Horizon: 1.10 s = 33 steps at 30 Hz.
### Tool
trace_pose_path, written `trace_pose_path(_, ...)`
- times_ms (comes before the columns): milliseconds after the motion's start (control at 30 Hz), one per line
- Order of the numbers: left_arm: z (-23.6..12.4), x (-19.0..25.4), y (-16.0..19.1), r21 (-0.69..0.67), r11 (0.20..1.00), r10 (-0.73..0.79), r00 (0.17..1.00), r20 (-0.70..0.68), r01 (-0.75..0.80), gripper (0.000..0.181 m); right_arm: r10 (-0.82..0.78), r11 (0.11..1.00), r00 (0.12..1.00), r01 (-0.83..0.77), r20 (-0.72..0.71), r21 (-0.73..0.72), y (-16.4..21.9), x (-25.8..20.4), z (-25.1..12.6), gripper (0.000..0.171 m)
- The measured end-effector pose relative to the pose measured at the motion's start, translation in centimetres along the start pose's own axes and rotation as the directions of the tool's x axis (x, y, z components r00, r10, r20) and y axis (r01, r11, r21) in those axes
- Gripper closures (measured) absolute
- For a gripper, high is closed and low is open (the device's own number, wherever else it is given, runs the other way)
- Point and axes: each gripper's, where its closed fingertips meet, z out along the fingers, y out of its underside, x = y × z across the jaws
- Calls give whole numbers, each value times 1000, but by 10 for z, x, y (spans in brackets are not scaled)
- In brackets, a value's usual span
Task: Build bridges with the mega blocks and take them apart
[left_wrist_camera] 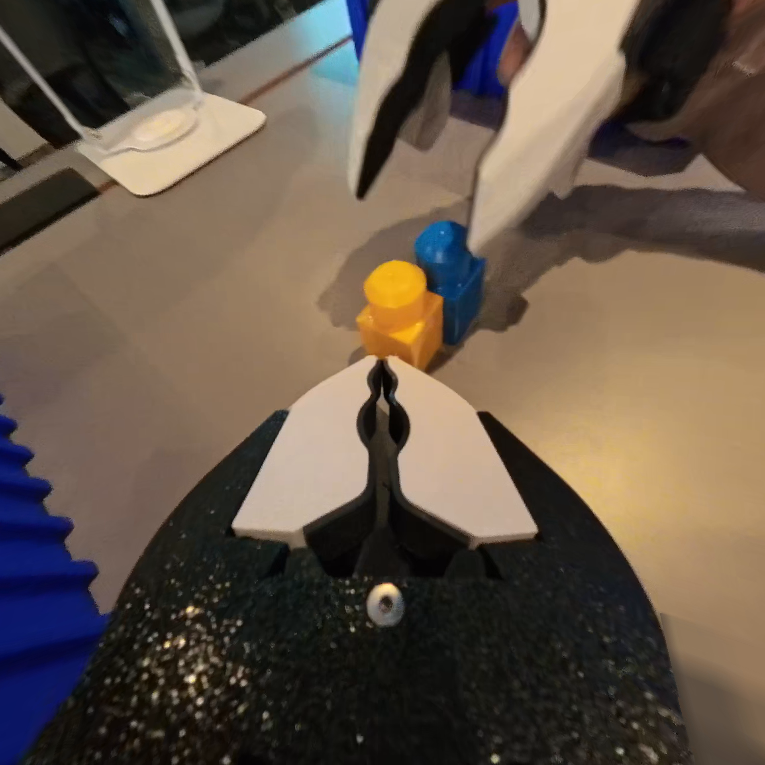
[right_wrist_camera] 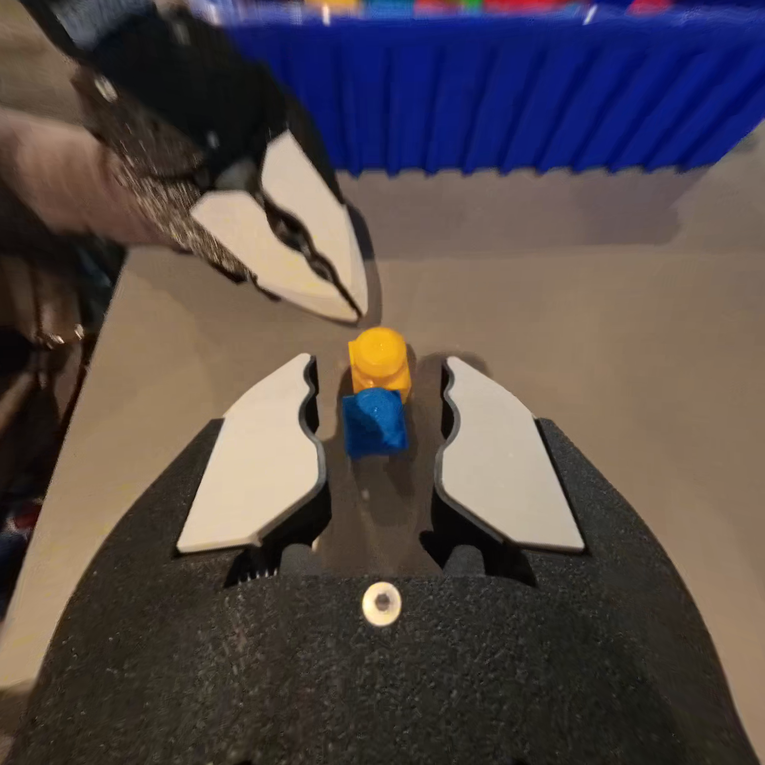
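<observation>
Table (left_wrist_camera: 165,289) first: grey top, blue ribbed bin wall (right_wrist_camera: 496,95) at the far edge in the right wrist view, a clear stand on a white base (left_wrist_camera: 178,136) off to one side in the left wrist view. Plenty of room, so nothing big to hit except each other.

Left gripper (left_wrist_camera: 383,364): fingers pressed together, nothing between them, tip just beside the yellow block (left_wrist_camera: 399,318), maybe touching — can't tell. Right gripper (right_wrist_camera: 378,372): fingers wide apart, straddling the pair from above, gripping neither block. From the left wrist view one right fingertip (left_wrist_camera: 476,240) sits at the blue block's stud.

Yellow block and blue block (right_wrist_camera: 374,422) stand on the table side by side, touching. Blue looks tipped toward yellow in the right wrist view, though blur may exaggerate that.

Risks as I judge them:
- Closing right now w/ both blocks in the gap grabs two at once, or pinches blue by a corner & it squirts out.
- Fingertip on the stud may topple blue.
- My shut left tip nudges yellow, sliding it away.
- Grippers are close; they could clash over the blocks.
</observation>
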Motion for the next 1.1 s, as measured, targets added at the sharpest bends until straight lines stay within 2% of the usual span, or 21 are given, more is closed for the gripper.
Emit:
trace_pose_path(33,-2,-4,-1,15,1000,-6,1000,20,6,181,-22,997,1000,22,1,-70,4,-1,6,115)
trace_pose_path(133,-7,-10,-5,56,998,-10,998,55,7,181,-71,985,997,71,5,-160,8,-1,19,125)
trace_pose_path(267,-8,-14,-6,70,998,1,997,79,-7,181,-51,987,998,56,35,-153,7,-2,26,142)
trace_pose_path(467,-7,-14,-6,65,998,2,997,80,-7,181,28,987,998,-19,50,-160,7,-2,25,142)
trace_pose_path(867,-3,-13,-2,41,999,12,997,79,-16,181,-16,982,999,21,28,-187,7,-4,26,143)
trace_pose_path(933,-3,-13,-2,36,999,16,997,80,-19,181,-17,988,999,22,35,-151,3,-5,24,140)
trace_pose_path(1033,-5,-12,-6,66,997,24,996,85,-29,181,-1,1000,1000,1,24,-7,-18,-5,11,129)
trace_pose_path(1100,-11,-10,-16,124,992,21,996,87,-31,181,1,994,1000,2,-27,108,-36,1,-3,127)
